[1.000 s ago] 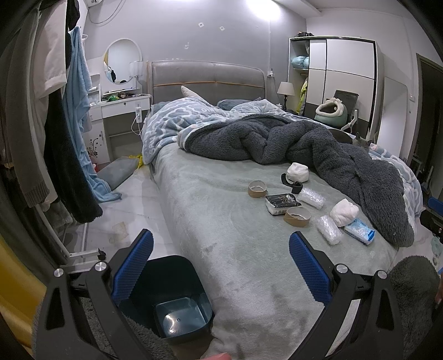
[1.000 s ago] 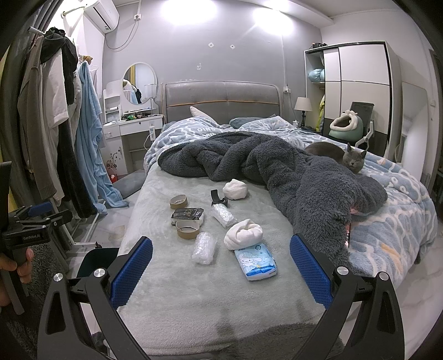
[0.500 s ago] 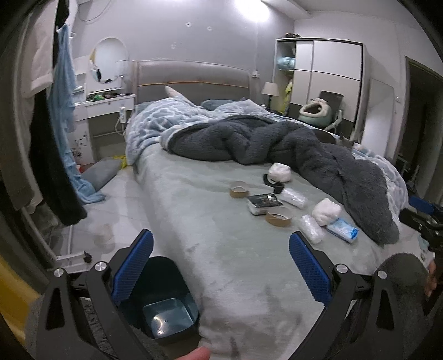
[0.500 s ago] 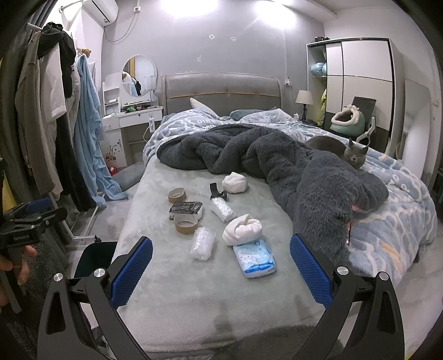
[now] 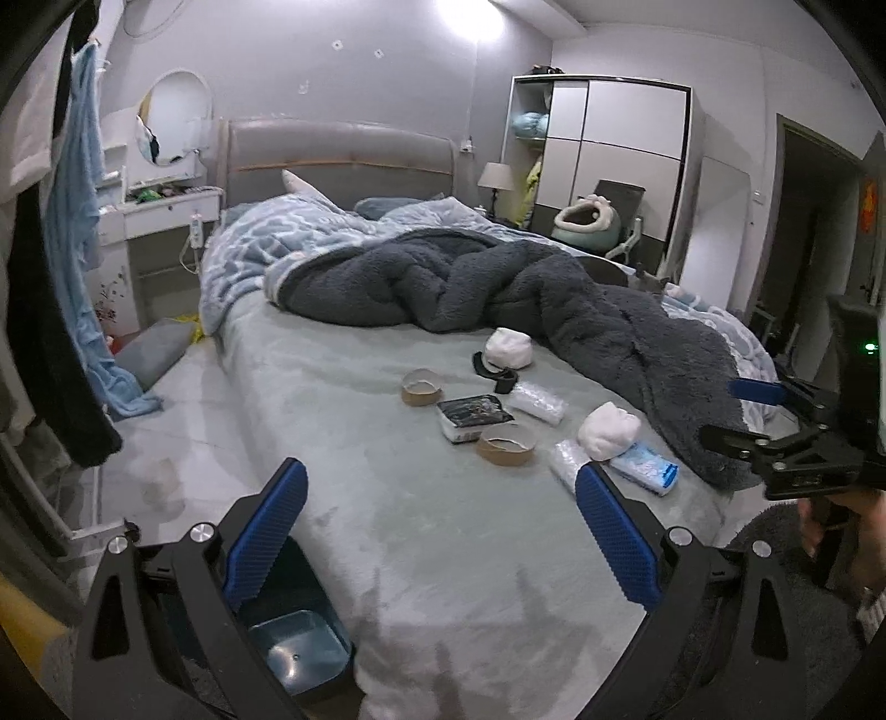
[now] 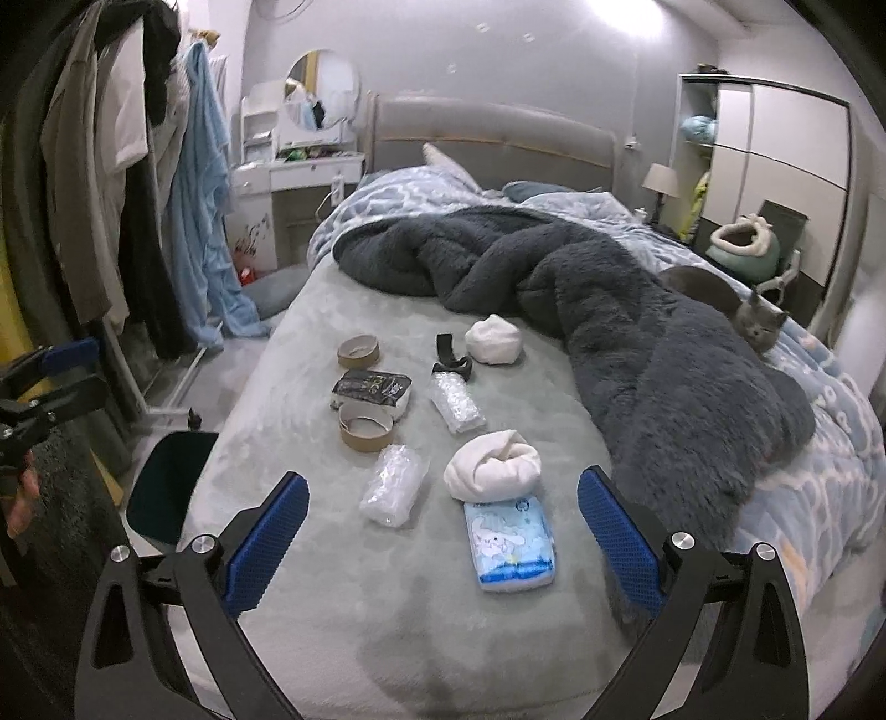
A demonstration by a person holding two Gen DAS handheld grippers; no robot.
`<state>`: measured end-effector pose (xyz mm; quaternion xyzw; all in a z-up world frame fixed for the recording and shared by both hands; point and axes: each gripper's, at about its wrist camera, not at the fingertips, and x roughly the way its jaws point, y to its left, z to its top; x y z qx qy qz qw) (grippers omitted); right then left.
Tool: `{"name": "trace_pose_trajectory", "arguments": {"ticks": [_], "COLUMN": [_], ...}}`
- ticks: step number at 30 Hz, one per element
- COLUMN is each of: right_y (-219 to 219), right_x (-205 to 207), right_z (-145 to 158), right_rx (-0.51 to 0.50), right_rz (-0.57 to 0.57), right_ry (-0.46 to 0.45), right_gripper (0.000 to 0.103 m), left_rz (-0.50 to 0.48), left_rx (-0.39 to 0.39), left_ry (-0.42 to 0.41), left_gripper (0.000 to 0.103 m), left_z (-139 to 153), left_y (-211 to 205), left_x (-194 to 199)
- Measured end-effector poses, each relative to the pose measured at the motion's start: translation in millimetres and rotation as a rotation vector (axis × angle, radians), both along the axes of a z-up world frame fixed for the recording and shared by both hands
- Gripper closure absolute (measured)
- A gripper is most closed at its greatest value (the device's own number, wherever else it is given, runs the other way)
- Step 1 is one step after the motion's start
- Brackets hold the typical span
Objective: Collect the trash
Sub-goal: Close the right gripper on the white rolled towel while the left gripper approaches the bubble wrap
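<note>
Now | both hand-held grippers (image 5: 440, 531) (image 6: 443, 531) gape empty | right one nearer tissue pack (image 6: 509, 540) | bin (image 5: 293, 648) seemingly empty

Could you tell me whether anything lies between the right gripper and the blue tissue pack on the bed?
Nothing visible does. The right gripper hangs open just short of the blue tissue pack, with only bare blanket between them. The white cloth bundle touches the pack's far end.

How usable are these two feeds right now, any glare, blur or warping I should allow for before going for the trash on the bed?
Left wrist view: ceiling light blown out, slight softness, headboard bowed by the fisheye, black vignette at corners. Right wrist view: sharper on the tissue pack and tape roll; glare at the top edge, wardrobe curved, clothes rack in shadow.
</note>
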<state>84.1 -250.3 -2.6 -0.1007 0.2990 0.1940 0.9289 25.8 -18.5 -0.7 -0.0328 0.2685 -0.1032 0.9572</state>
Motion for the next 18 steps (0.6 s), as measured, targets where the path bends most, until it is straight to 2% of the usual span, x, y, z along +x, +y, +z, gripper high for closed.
{"name": "trace_pose_trajectory", "arguments": {"ticks": [15,18], "right_y": [4,1], "right_x": [71,84], "right_z": [-44,-58], "right_rx": [-0.119,-0.16], "right_rz": [0.06,0.076], "right_ry": [0.128,0.159], "right_gripper": [0.016,0.022], "left_rz": [-0.182,-0.203], "left_rx": [-0.14,-0.158], "left_ry": [0.181,0.211], "left_gripper": [0.021,0.025], "left_z": [-40,-47], "left_y": [-38,-49], "left_x": [60,68]}}
